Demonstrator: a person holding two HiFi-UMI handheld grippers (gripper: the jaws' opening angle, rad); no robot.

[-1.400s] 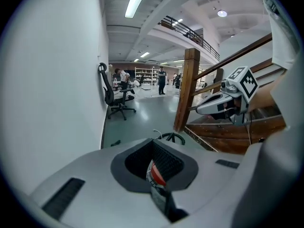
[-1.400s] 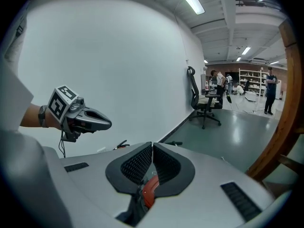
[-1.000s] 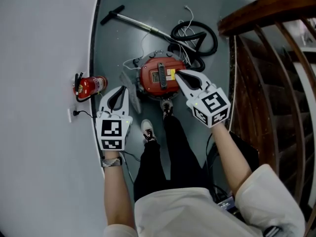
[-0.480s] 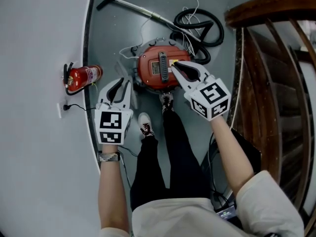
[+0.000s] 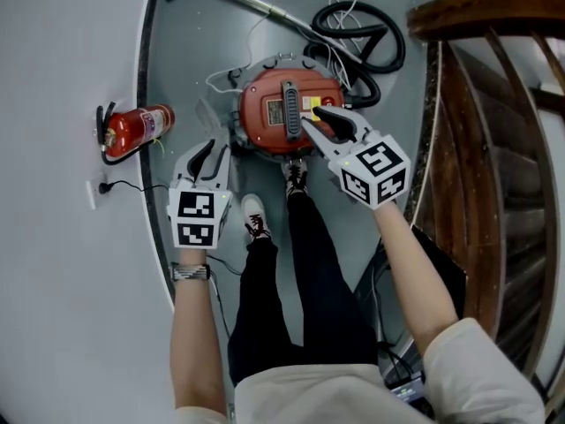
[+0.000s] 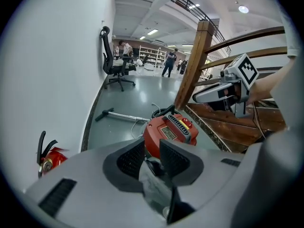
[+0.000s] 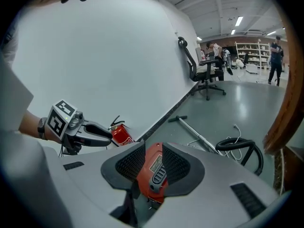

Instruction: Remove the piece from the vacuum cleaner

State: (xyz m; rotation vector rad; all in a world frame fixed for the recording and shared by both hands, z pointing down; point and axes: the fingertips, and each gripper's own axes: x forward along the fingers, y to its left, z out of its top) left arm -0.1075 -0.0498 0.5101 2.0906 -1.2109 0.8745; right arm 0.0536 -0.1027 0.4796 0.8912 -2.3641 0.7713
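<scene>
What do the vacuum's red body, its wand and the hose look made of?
Vacuum body: likely moulded plastic, glossy red shell.
Wand: probably metal, thin silvery shiny tube.
Hose: looks like flexible black plastic or rubber, lying coiled.

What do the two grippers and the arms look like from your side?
Left gripper and right gripper: light grey shells, black ribbed pads, each with a white cube bearing black square markers. A wristband circles the left wrist; the shirt sleeves are white and short.

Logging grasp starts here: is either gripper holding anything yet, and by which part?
Nothing is held. The jaws of the left gripper and right gripper have just been opening, empty, clear of the red vacuum cleaner.
</scene>
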